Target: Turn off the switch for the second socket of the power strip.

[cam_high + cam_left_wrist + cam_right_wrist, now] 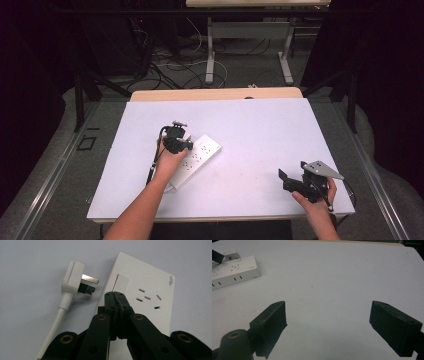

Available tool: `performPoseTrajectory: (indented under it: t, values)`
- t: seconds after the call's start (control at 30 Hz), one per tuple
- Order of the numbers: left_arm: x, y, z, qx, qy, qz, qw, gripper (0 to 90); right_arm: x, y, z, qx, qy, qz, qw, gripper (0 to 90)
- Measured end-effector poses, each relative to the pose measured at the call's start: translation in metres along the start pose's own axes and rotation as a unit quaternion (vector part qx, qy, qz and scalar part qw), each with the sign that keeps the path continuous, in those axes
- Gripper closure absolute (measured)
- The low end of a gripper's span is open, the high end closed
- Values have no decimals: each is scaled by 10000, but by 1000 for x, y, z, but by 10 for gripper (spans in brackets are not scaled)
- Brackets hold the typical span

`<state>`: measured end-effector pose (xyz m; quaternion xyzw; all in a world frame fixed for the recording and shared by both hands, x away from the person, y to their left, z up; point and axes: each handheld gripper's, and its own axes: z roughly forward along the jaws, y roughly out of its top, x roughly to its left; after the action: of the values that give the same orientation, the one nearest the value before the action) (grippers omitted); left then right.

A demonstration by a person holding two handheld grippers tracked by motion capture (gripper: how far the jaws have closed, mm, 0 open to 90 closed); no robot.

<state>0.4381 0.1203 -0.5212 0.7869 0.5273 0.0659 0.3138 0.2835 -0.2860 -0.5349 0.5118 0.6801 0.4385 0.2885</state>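
Flat white power strip [150, 287], pronged plug [75, 277]

A small grey brand mark, seemingly "DELIXI", was printed at one corner of the white power strip [150, 287]; smaller print beneath it was illegible.

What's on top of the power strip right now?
The left claw, closed, has its tips on the power strip at the white switch. The plug lies beside the strip, not in it. The strip's near part is hidden behind the claw.
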Motion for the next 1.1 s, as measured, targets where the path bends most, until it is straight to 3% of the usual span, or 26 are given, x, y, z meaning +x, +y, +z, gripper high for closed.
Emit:
performPoseTrajectory:
  t: [1.1]
  values:
    - [-1,-1,3,10,-39,30,10000,900,0,0,0,-26,2,64,10000,135]
